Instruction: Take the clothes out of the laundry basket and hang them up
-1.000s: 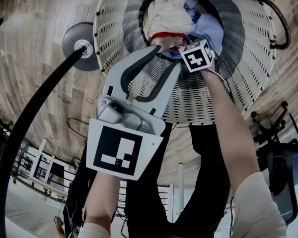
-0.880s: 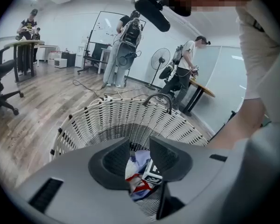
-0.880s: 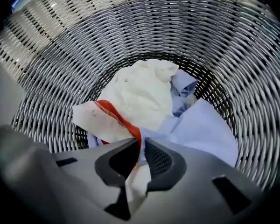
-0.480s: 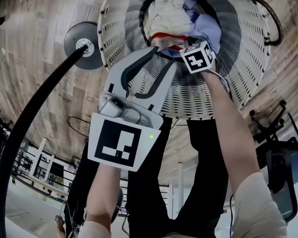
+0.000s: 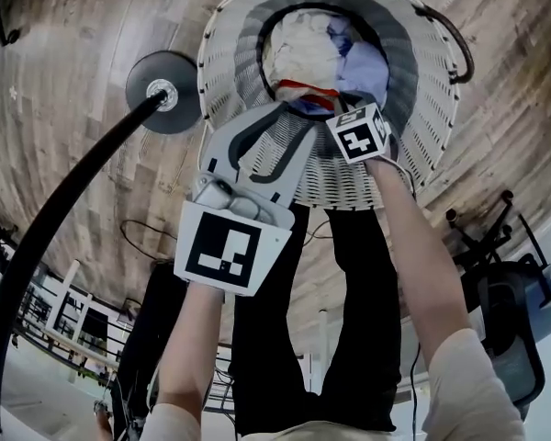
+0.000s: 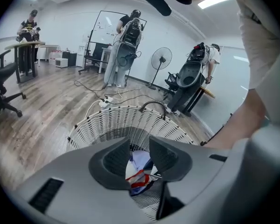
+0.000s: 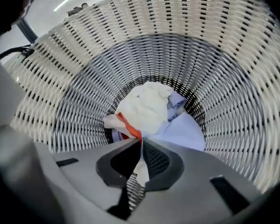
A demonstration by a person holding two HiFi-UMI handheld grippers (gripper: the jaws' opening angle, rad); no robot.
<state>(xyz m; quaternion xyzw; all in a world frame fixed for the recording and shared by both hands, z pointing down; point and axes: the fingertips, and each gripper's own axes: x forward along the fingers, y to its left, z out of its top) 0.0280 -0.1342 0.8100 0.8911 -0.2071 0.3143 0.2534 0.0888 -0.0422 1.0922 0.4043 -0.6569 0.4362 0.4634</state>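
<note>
A pale wood-plank floor (image 6: 42, 106) meets white walls (image 6: 60, 22). At the floor's far edge stands a whiteboard (image 6: 105, 24), a pedestal fan (image 6: 161, 59) to its right. Toward its left edge are a black office chair (image 6: 2, 90) and a tall table (image 6: 25, 45). A white power strip (image 6: 105, 102) and cables (image 6: 81, 84) lie mid-floor. A strip light (image 6: 218, 2) glows overhead. A person (image 6: 30, 22) stands at the table, another (image 6: 126, 41) before the whiteboard, a third (image 6: 211, 55) farther right.
</note>
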